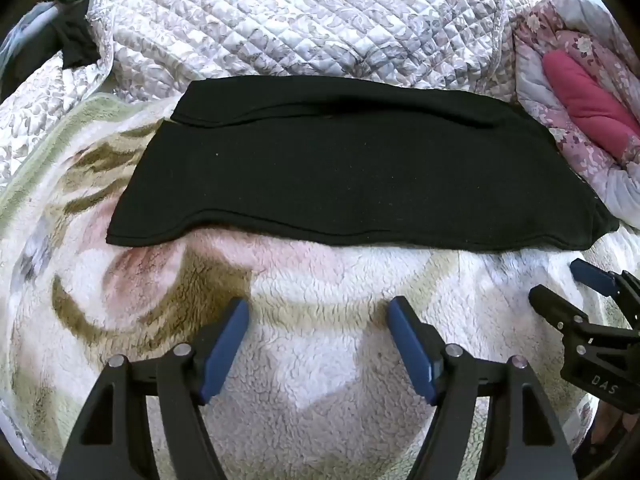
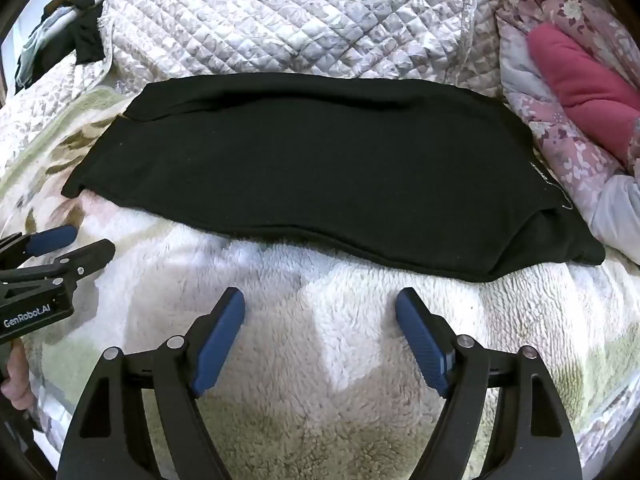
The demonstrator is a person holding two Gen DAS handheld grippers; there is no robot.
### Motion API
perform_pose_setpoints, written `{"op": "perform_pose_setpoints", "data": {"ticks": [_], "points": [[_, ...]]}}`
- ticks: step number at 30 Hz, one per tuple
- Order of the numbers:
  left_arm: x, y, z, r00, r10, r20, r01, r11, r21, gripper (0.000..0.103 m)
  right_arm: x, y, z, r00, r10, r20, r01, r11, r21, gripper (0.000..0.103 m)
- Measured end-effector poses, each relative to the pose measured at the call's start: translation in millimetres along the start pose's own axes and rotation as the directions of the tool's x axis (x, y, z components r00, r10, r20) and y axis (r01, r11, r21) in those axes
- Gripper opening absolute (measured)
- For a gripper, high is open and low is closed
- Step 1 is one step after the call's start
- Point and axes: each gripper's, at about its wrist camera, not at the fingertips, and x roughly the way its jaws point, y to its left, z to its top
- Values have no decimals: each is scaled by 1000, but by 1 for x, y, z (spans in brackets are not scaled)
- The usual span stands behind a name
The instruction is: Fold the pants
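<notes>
Black pants (image 1: 340, 168) lie flat on a fluffy patterned blanket (image 1: 320, 288), folded lengthwise into a long band running left to right; they also show in the right wrist view (image 2: 312, 168). My left gripper (image 1: 318, 308) is open and empty, hovering over the blanket just short of the pants' near edge. My right gripper (image 2: 320, 298) is open and empty, also just short of the near edge. Each gripper appears at the side of the other's view: the right one (image 1: 560, 280) and the left one (image 2: 92, 240), both open.
A quilted floral bedspread (image 1: 300, 20) is bunched behind the pants. A pink floral duvet with a magenta pillow (image 1: 588, 100) lies at the right. Dark clothes (image 1: 76, 36) hang at the far left. The fluffy blanket (image 2: 320, 360) covers the near area.
</notes>
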Motion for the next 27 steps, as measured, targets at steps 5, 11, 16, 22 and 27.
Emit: {"op": "perform_pose_setpoints", "data": {"ticks": [5,11,16,22,27], "points": [[0,1,1,1000,-4,-5,4,1000,0,75,1,0,0,1000,-2,-10,2,1000,0,78],[0,-2,0,1000,0,-3,0,1000,7,75,2,1,1,1000,-5,-12,5,1000,-5,78],[-1,-1,-1,1000,-1,2,1,1000,5,75,2,1,1,1000,-8,-13,7,1000,-6,78],[-1,-1,0,1000,-3,2,3,1000,9,75,2,1,1,1000,-8,-13,8,1000,-7,78],[-1,-1,0,1000,-3,2,3,1000,8,75,3,2,1,1000,-8,-13,8,1000,-8,78]]}}
